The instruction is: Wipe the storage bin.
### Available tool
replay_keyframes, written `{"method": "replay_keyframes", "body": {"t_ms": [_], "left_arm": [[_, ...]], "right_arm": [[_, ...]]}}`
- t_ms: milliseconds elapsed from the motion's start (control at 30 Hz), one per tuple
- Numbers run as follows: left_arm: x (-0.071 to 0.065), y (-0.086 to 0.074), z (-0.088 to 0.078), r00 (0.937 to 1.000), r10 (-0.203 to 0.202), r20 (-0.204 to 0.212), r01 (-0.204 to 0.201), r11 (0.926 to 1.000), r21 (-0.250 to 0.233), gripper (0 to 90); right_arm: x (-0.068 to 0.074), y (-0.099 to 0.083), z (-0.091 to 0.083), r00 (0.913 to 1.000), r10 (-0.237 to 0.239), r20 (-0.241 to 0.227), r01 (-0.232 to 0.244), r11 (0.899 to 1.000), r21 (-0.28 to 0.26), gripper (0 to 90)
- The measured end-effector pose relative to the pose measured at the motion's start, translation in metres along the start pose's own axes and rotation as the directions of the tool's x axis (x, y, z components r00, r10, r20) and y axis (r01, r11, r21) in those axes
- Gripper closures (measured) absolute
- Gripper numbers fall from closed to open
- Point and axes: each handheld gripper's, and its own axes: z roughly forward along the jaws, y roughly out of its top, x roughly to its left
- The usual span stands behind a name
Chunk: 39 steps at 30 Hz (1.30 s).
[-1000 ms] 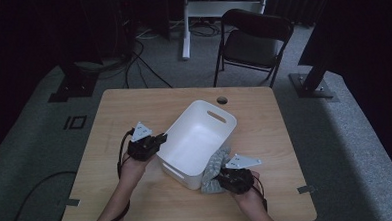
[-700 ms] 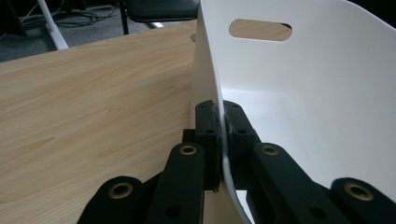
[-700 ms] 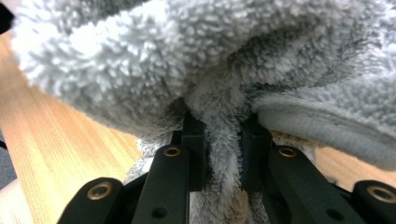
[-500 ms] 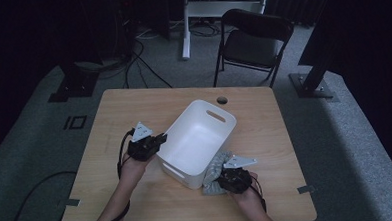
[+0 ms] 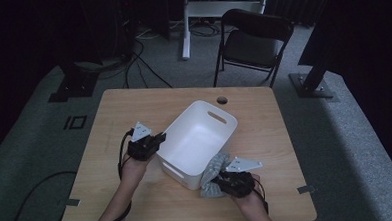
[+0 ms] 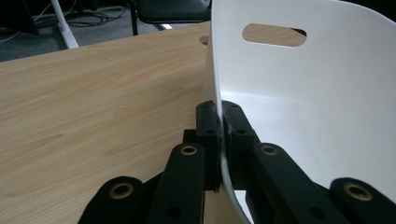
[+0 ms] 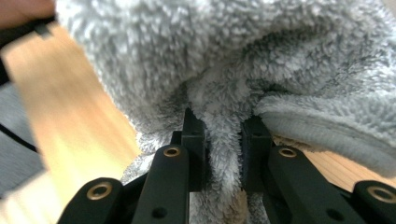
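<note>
White tub [image 5: 198,140] sits mid-bench [image 5: 134,108], angled, empty inside. Left gripper [image 5: 155,141] at tub's left rim; in left gripper view fingers [image 6: 208,135] clamped on thin tub wall [image 6: 299,93], one finger outside, one inside. Right gripper [image 5: 222,182] at tub's near right corner, fingers [image 7: 194,140] pinched on fold of grey fluffy cloth [image 5: 213,175]; cloth bunched against tub's outer wall, touching bench. Cloth [image 7: 233,60] blocks right gripper view ahead. Round hole [image 5: 222,100] in bench beyond tub. Black folding chair [image 5: 253,40] behind bench, well apart.
</note>
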Motion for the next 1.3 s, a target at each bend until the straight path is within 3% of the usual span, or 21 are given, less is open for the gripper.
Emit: {"method": "replay_keyframes", "body": {"t_ms": [200, 400, 500, 700, 1300], "left_arm": [[0.0, 0.0, 0.0, 1.0, 0.001, 0.001, -0.001, 1.0, -0.003, 87.0], [-0.001, 0.0, 0.0, 0.9998, 0.003, 0.017, -0.003, 1.0, 0.005, 87.1], [-0.003, 0.0, 0.0, 0.9999, 0.013, 0.011, -0.013, 0.9999, 0.007, 87.2], [-0.002, 0.0, 0.0, 0.9999, 0.012, 0.012, -0.012, 0.9999, 0.006, 87.2], [-0.001, 0.0, 0.0, 0.9999, 0.012, 0.009, -0.012, 0.9999, 0.007, 87.1]], "right_arm": [[0.028, 0.014, -0.021, 0.9992, -0.028, -0.027, 0.025, 0.994, -0.104, 76.2], [0.033, 0.014, -0.014, 0.9992, -0.04, -0.01, 0.039, 0.995, -0.092, 76.2], [0.038, 0.013, -0.01, 0.9955, -0.082, 0.048, 0.086, 0.993, -0.075, 76.4], [0.037, 0.008, -0.002, 0.9958, -0.069, 0.06, 0.072, 0.996, -0.051, 76.4], [0.017, -0.008, 0.02, 0.9995, 0.005, 0.032, -0.006, 0.999, 0.043, 76.3]]}}
